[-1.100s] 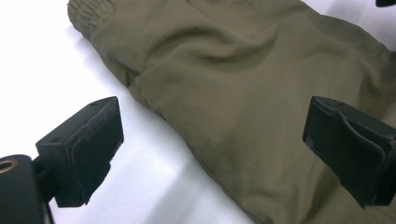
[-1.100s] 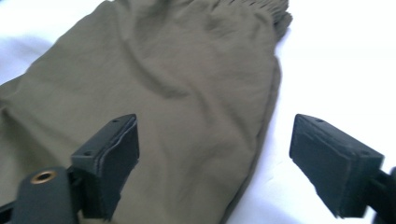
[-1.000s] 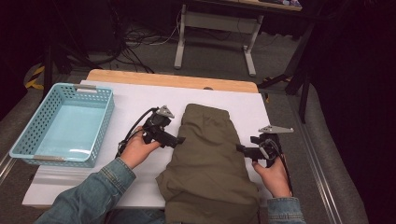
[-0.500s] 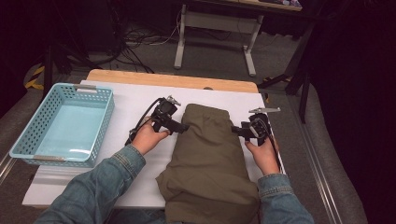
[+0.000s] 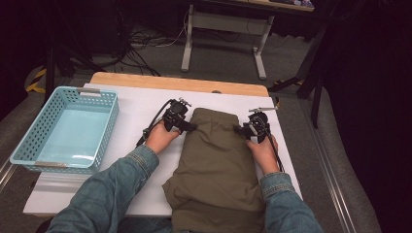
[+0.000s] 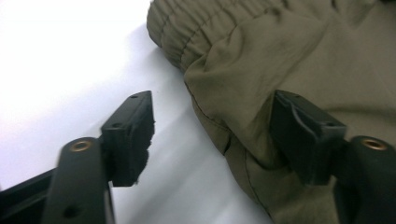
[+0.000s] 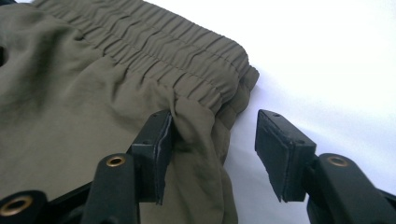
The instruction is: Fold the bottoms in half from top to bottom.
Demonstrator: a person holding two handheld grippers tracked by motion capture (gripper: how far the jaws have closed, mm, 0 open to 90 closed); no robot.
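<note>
My left claw and right claw are closing, jaws apart, each straddling a side edge of the olive trousers, not yet pinching. The trousers are lying folded at centre frame on the white table, waistband uppermost. Soft, light, floppy cloth; likely slippery. Best to grip the seams just below the elastic.
</note>
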